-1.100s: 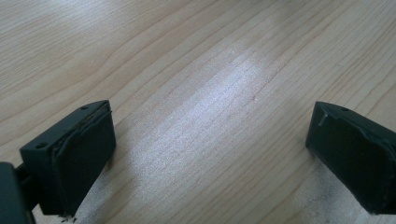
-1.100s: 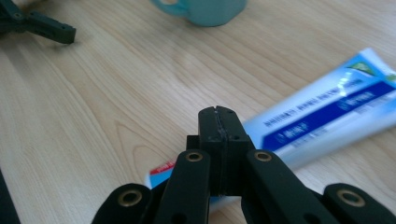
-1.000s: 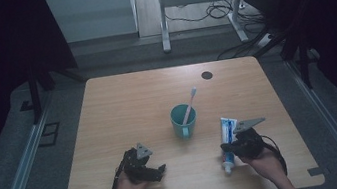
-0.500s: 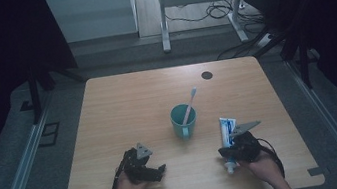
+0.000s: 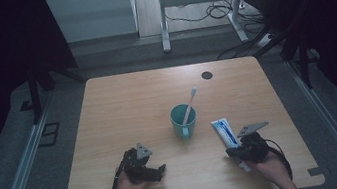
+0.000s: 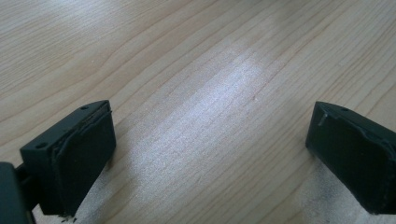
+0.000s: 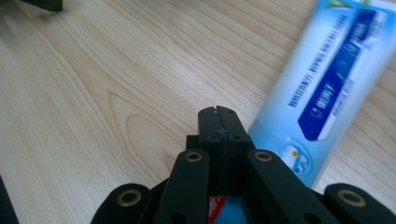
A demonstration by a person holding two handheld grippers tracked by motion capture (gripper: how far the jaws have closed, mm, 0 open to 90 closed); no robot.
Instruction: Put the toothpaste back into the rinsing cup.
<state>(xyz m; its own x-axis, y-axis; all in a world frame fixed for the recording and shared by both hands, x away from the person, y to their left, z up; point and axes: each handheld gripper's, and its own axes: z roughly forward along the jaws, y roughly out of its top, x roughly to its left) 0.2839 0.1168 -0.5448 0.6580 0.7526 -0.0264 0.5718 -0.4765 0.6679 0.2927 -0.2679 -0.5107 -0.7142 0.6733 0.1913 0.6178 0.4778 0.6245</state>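
From the high view, the toothpaste tube lies flat on the table, long axis running away from the person, its near end at the right gripper — the left gripper rests well apart. The left gripper view shows its jaws wide apart over bare wood. The right gripper view shows jaws pressed together, the toothpaste tube just beside them — to their right, not between.

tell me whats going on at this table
A person sits at a wooden table with a gripper in each hand. The right gripper has its jaws shut and lies beside a toothpaste tube flat on the table; no grip on the tube is visible. The left gripper rests open over bare wood. Between them stands a teal cup with a toothbrush leaning in it.
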